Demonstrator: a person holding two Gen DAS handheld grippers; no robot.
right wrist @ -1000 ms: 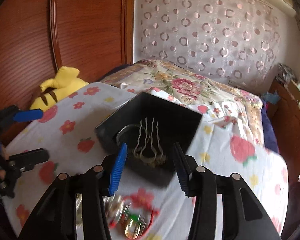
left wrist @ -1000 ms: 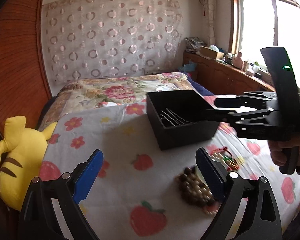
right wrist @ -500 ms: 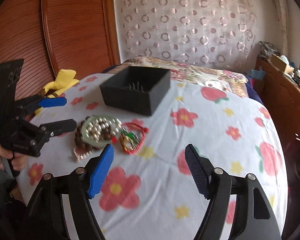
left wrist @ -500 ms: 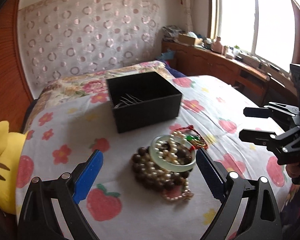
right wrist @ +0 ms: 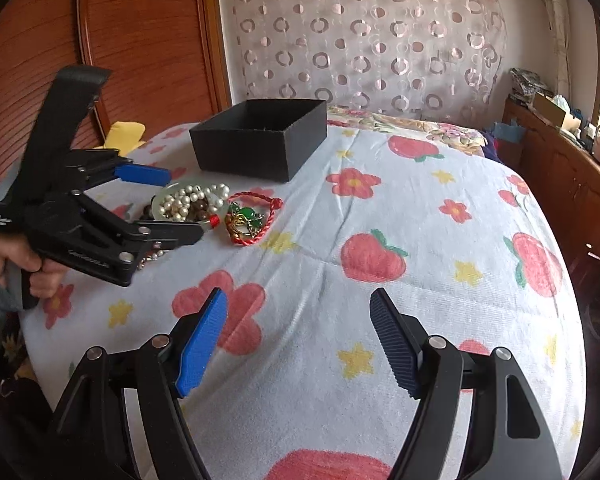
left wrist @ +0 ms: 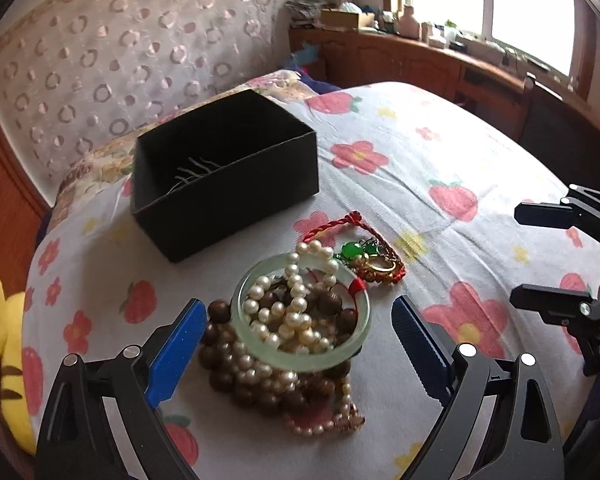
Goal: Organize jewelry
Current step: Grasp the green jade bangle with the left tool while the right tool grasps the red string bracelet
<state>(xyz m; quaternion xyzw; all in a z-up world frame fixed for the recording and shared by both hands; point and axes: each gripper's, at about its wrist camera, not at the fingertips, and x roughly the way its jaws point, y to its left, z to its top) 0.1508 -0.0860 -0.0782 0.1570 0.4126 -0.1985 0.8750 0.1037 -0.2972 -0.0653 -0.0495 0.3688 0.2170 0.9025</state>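
A pile of jewelry lies on the flowered bedspread: a pale green bangle (left wrist: 256, 344) over white pearls (left wrist: 296, 312) and brown wooden beads (left wrist: 236, 376), with a red cord bracelet and green pendant (left wrist: 360, 256) beside it. An open black box (left wrist: 228, 200) with metal hairpins (left wrist: 192, 172) inside stands just behind. My left gripper (left wrist: 296, 344) is open, its jaws on either side of the bangle. My right gripper (right wrist: 298, 340) is open and empty over bare bedspread, to the right of the pile (right wrist: 196, 204). The box shows in the right wrist view (right wrist: 260, 148).
A yellow plush toy (left wrist: 0, 344) lies at the bed's left edge by the wooden headboard. A wooden cabinet (right wrist: 560, 168) with clutter runs under the window on the right. The bedspread (right wrist: 420, 240) stretches to the right of the jewelry.
My right gripper has pulled back from over the black box to low over the bedspread. My left gripper has swung right and closed in on the jewelry pile, now straddling the bangle.
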